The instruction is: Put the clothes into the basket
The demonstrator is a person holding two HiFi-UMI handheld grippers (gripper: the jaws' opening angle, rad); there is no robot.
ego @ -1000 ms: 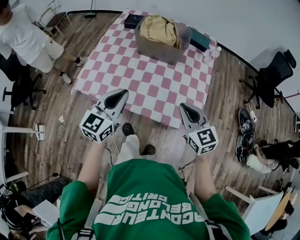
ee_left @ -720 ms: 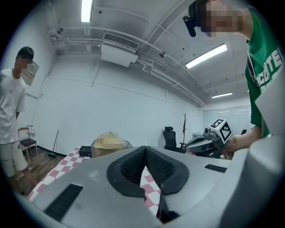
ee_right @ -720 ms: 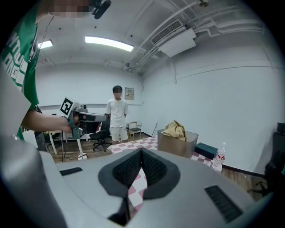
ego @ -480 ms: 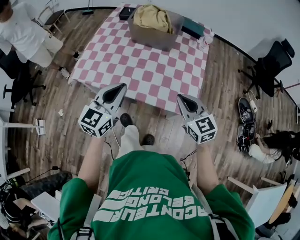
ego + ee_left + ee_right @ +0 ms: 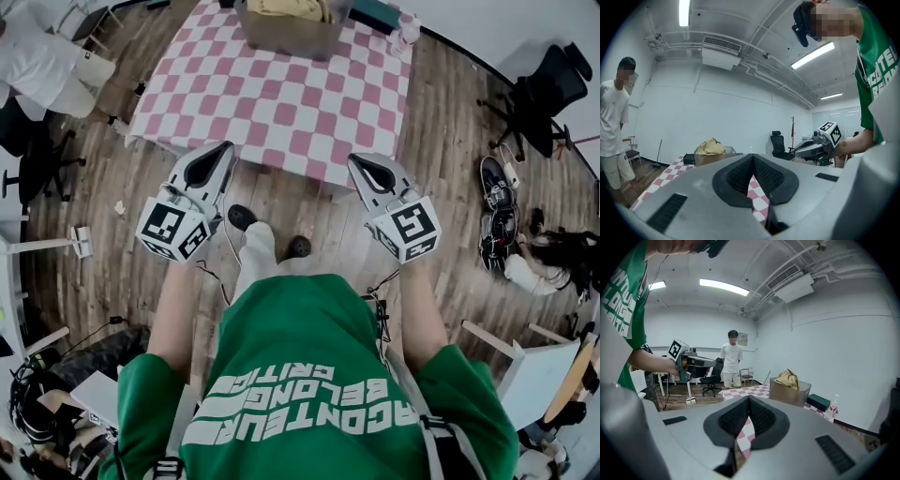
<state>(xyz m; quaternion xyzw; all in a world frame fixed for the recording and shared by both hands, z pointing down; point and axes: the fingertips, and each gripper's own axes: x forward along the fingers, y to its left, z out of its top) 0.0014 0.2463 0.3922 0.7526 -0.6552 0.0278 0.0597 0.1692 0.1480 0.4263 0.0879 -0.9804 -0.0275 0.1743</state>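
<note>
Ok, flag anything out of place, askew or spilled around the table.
Nothing stands out. The yellow garment sits heaped in the basket, rising above its rim. The checked tablecloth lies smooth on the table, and the bottle beside the basket stands upright. No spill or damage shows.

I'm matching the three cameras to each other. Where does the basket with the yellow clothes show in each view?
Head view: the basket is at the top edge, near centre, cut off by the frame.
Left gripper view: basket left of centre, about mid-height.
Right gripper view: basket right of centre, about mid-height.
Shared landmark: the pink-and-white checkered cloth it stands on.
</note>
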